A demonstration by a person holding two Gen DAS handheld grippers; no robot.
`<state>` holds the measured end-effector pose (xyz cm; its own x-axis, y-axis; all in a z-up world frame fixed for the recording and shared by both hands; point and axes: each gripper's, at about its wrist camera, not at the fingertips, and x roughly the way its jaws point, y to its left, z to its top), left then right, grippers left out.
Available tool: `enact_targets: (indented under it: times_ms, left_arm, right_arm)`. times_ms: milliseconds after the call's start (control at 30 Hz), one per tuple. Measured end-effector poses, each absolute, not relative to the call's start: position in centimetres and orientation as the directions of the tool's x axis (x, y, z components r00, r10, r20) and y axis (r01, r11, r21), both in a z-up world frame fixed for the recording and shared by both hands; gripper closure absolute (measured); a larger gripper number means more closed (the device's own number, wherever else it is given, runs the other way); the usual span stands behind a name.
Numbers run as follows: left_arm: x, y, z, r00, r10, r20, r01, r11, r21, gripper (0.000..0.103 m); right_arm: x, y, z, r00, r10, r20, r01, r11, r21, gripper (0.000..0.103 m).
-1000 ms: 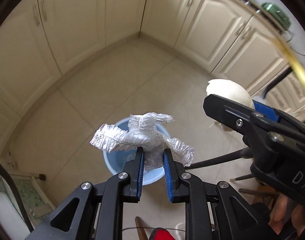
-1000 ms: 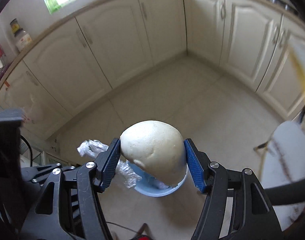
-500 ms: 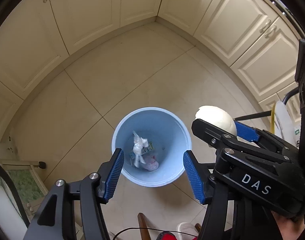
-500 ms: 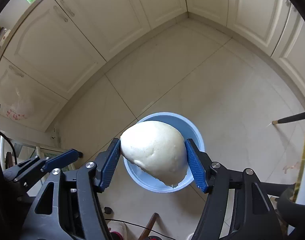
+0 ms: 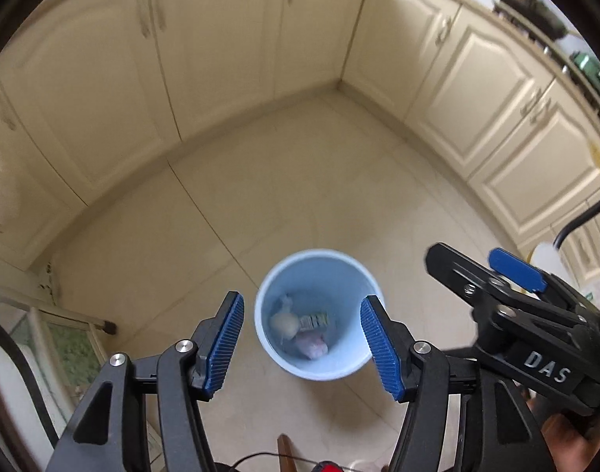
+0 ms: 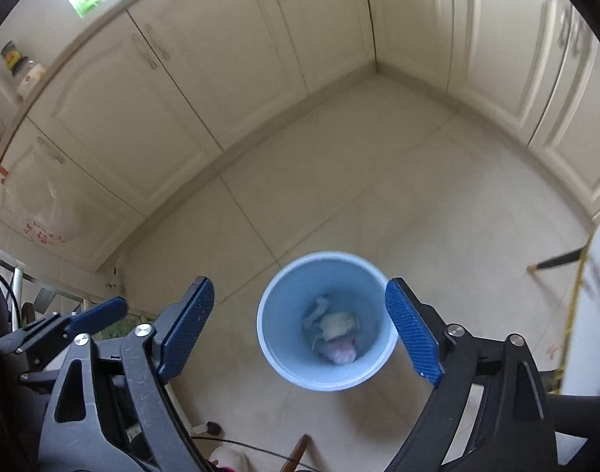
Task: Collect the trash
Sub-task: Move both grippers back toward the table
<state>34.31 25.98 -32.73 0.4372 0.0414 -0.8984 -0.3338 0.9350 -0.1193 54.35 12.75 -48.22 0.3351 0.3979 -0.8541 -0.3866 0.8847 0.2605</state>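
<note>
Hanging above the blue bin (image 6: 326, 321), both claws gaped empty, left claw (image 5: 302, 345) and just-widened right claw (image 6: 319, 332); trash (image 6: 333, 330) lay inside.

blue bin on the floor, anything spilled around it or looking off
Nothing stands out. The blue bin stands upright on the floor tiles, the trash lies inside it, and no spill shows around it. Both the left gripper and right gripper are open with nothing between their fingers.

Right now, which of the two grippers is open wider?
The right gripper: its jaws, just opening and empty, span past the blue bin's rim; the left gripper's are narrower.
</note>
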Motion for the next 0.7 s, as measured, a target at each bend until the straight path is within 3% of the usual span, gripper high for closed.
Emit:
enact_targets:
  times_ms: [200, 333, 400, 567, 700]
  left_arm:
    - [31.0, 23.9, -25.4, 0.575, 0.115, -0.81, -0.333, 0.937, -0.103, 0.043]
    - [27.9, 19.6, -20.1, 0.683, 0.167, -0.711, -0.313, 0.946, -0.079, 0.032]
    - [26.1, 17.1, -17.7, 0.738, 0.19, -0.648, -0.299, 0.952, -0.06, 0.028]
    - [21.4, 9.8, -13.6, 0.836, 0.226, -0.499, -0.264, 0.964, -0.006, 0.008]
    - [17.5, 3.8, -11.5, 0.901, 0.209, -0.379, -0.213, 0.977, 0.031, 0.002]
  right_arm:
    - [50.7, 11.2, -39.2, 0.496, 0.412, -0.765, -0.414, 0.886, 0.208, 0.009]
    - [47.4, 8.7, -32.9, 0.611, 0.401, -0.682, -0.403, 0.9, 0.168, 0.006]
    - [45.0, 6.7, -29.4, 0.675, 0.383, -0.63, -0.385, 0.912, 0.142, 0.0]
    - [38.9, 2.1, -22.1, 0.799, 0.328, -0.504, -0.331, 0.939, 0.087, 0.0]
    - [34.1, -1.3, -17.0, 0.873, 0.255, -0.417, -0.263, 0.964, 0.038, 0.0]
